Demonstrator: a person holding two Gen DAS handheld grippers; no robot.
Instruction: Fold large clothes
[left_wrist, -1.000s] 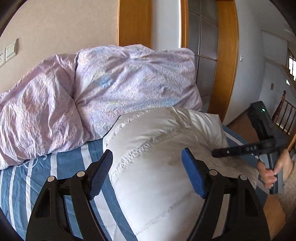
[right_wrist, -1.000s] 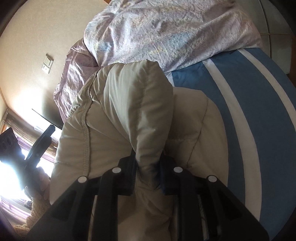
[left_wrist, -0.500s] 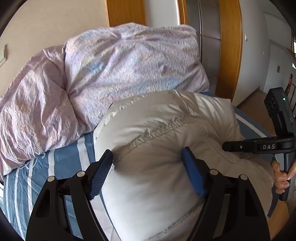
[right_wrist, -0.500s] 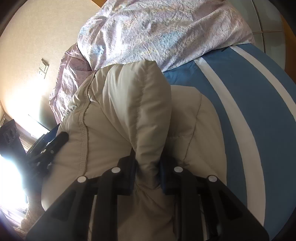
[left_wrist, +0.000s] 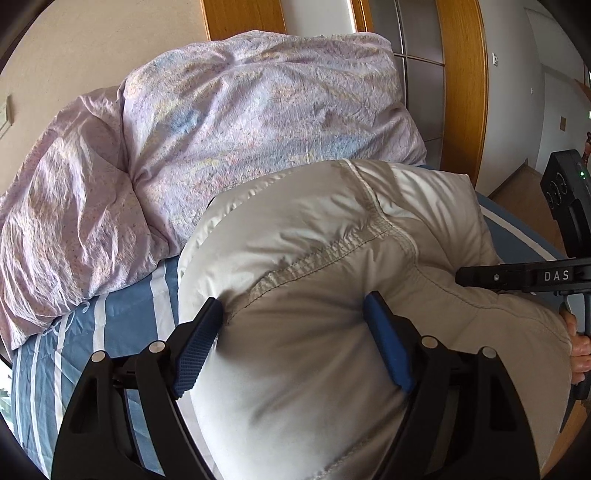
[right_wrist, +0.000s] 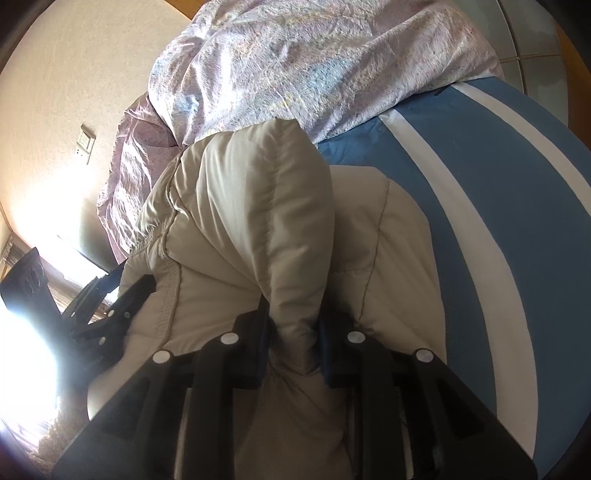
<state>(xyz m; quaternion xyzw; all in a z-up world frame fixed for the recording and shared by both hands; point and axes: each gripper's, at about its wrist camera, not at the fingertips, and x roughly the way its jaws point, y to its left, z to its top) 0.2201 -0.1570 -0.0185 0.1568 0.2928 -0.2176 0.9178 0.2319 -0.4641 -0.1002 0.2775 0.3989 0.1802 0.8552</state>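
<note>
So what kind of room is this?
Most likely a bedroom. There's a bed with a blue striped sheet, a crumpled lilac duvet heaped by the wall, and a wooden door frame behind.

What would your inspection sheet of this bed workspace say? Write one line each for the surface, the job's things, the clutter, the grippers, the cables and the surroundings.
Surface: bed sheet, blue with white stripes, partly covered.
Job's things: beige padded jacket, puffy, bunched up on the sheet, not yet flat.
Clutter: lilac quilt heaped behind the jacket, touching it.
Grippers: left gripper open, its blue pads either side of the jacket's bulk without squeezing it; right gripper shut on a raised fold of the jacket.
Cables: nothing seen.
Surroundings: beige wall with a switch plate, wooden door frame, glare from a window at the left.
</note>
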